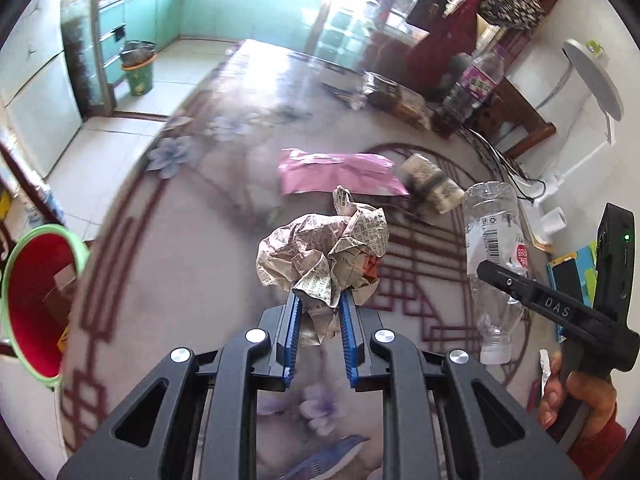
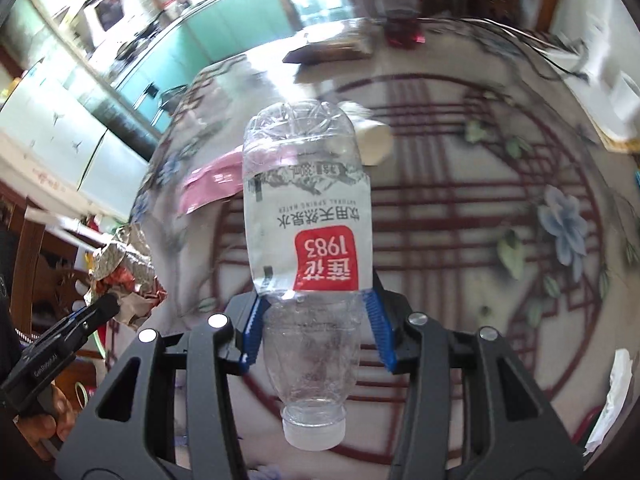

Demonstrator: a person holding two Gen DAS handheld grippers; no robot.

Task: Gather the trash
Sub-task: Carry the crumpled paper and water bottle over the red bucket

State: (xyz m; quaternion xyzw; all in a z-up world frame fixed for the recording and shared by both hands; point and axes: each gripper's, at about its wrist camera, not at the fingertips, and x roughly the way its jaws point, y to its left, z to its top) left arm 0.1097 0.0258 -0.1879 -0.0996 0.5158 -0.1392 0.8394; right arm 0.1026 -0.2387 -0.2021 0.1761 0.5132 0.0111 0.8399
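From the left wrist camera, the left claw is clamped on a crumpled ball of printed newspaper, its blue ribbed fingers pressing in on the wad's lower folds from both sides. The wad is held above the worktop, a glossy surface printed with pale blue flowers and dark red lattice lines. Beyond the wad a flat pink plastic wrapper lies on the worktop, and just to its right rests a small roll of printed paper, lying on its side. At the left edge, below the worktop's rim, stands a red bin with a light green rim, with some scraps visible inside. On the right the other tool comes into view — the right claw grips a clear, empty plastic water bottle with a red-and-white label, cap pointing down.

From the right wrist camera, the right claw is closed on that bottle just below its label, at the shoulder, with the blue fingers tight against both sides. The bottle is upside down: its white cap is nearest the lens and its base is farthest away. It is held over the lattice-patterned worktop. Behind it the pink wrapper and the paper roll show blurred. At the left edge the left claw appears, gripping the newspaper wad.
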